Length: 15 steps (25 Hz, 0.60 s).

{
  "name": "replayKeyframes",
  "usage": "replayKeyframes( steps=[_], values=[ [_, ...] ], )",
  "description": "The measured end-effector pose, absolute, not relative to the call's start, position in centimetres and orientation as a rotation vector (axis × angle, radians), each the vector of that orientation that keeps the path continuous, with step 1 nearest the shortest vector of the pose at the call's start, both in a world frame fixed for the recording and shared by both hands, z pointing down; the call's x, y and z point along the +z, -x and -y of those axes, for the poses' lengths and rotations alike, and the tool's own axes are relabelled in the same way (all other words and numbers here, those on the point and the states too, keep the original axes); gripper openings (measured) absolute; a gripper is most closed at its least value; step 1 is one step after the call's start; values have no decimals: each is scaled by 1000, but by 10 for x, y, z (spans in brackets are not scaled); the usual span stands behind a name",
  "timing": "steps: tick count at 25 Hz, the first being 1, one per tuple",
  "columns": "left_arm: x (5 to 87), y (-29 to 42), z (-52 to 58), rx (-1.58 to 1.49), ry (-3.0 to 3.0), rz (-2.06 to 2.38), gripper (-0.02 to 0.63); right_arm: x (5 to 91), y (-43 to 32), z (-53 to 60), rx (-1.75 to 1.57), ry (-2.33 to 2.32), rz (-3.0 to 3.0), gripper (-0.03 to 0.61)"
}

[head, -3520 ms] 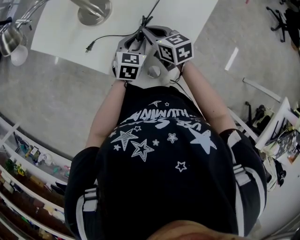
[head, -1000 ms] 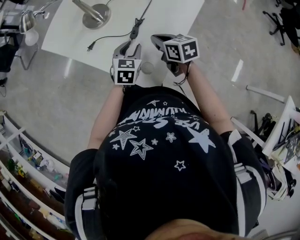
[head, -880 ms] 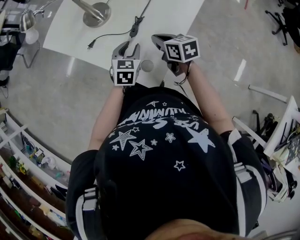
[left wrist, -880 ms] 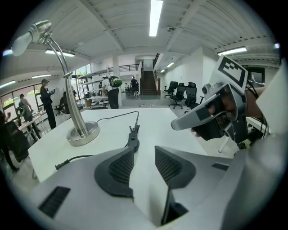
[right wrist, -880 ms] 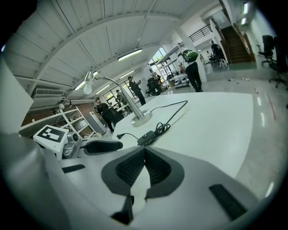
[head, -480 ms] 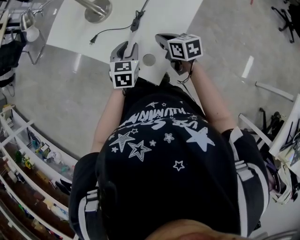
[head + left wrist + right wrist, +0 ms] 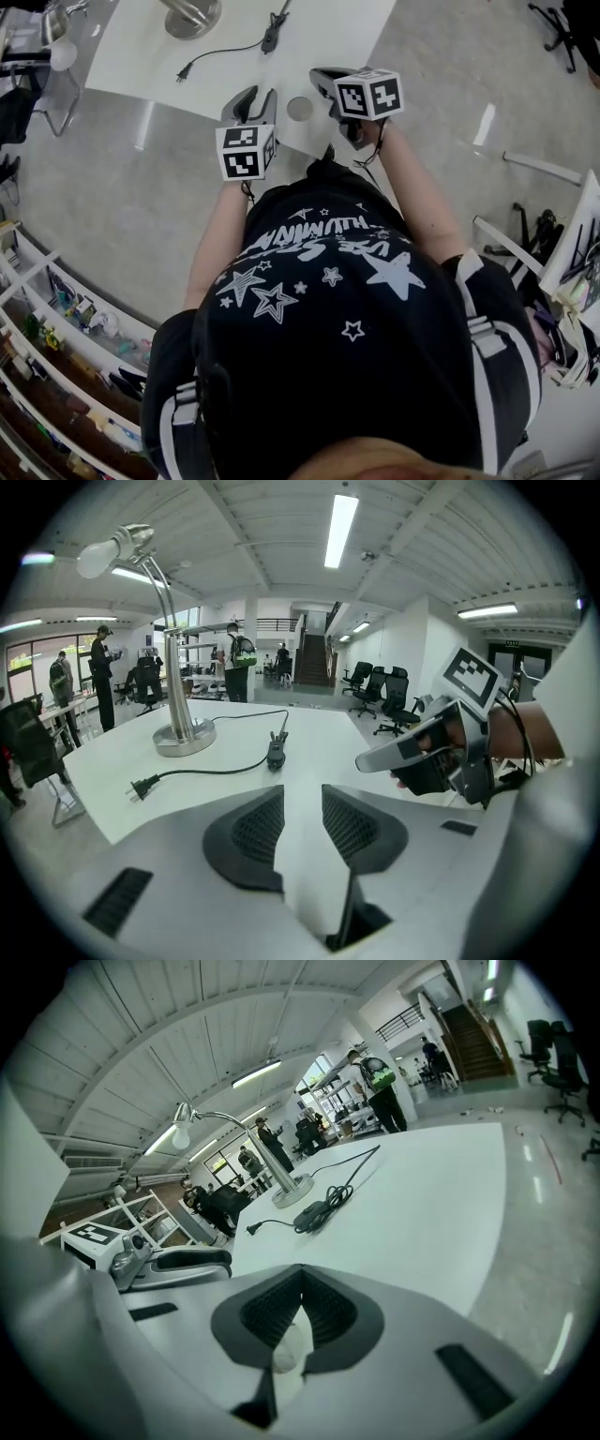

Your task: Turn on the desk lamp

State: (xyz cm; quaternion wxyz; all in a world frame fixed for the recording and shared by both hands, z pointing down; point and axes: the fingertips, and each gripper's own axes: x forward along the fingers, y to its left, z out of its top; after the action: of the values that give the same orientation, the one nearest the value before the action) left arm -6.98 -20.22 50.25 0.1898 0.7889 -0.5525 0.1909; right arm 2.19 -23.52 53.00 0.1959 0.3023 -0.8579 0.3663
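Observation:
The desk lamp has a chrome base [image 7: 185,738], a bent neck and a white bulb head [image 7: 114,549]; it stands at the table's far left [image 7: 192,14]. Its black cord carries an inline switch [image 7: 275,754] [image 7: 314,1213] [image 7: 275,19]. The plug [image 7: 141,786] [image 7: 183,73] lies loose on the tabletop. My left gripper [image 7: 302,794] [image 7: 253,94] hovers over the near edge, open and empty, well short of the switch. My right gripper [image 7: 300,1274] [image 7: 323,77] is beside it on the right, its pads meeting at the tips with nothing between them.
The white table [image 7: 375,28] runs along the top of the head view, with a round grey disc [image 7: 299,108] near its front edge between the grippers. Shelves [image 7: 56,309] stand at the lower left. Office chairs [image 7: 380,691] and people [image 7: 234,663] are behind the table.
Both grippers have drawn back from the inline switch toward the table's near edge. The lamp base and cord sit higher in the head view. Jaws look unchanged.

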Motion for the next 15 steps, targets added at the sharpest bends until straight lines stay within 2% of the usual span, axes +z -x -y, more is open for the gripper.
replayKeyframes(
  steps=[15],
  values=[
    [483, 146, 108, 400, -2168, 1642, 140, 521, 45, 141, 975, -752, 2434, 5]
  ],
)
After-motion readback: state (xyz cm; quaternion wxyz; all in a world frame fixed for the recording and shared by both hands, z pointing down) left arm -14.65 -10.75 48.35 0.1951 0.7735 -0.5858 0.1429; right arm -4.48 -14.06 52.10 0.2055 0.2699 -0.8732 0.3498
